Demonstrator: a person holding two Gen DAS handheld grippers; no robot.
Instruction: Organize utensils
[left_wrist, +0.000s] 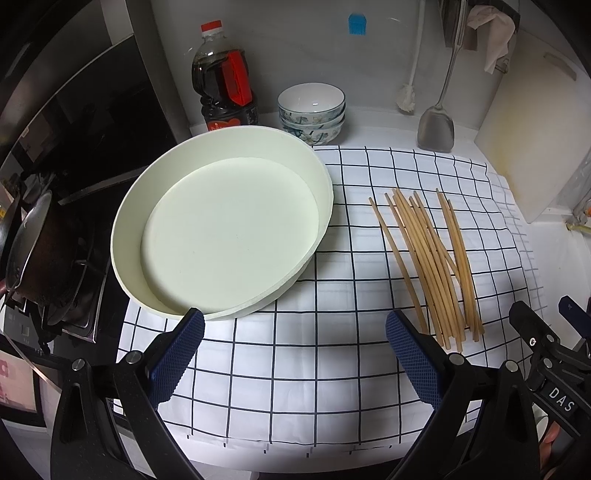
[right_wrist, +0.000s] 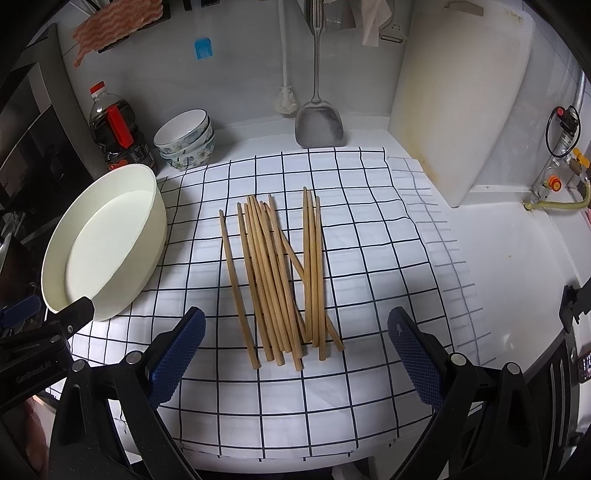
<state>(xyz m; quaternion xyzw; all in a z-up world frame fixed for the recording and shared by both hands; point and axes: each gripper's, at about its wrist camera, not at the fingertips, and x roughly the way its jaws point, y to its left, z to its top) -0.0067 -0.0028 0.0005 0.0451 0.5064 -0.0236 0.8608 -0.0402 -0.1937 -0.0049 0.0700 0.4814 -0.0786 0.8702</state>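
Several wooden chopsticks lie in a loose pile on a white checked cloth; the left wrist view shows the chopsticks to the right. A round cream tray with a raised rim sits on the cloth's left side, empty; in the right wrist view the tray is at the left. My left gripper is open, hovering just in front of the tray's near rim. My right gripper is open too, just short of the chopsticks' near ends. Neither holds anything.
At the back stand a dark sauce bottle, stacked patterned bowls, a metal spatula and a white brush. A white cutting board leans at the right. A stove with a pan lies left; gas pipe right.
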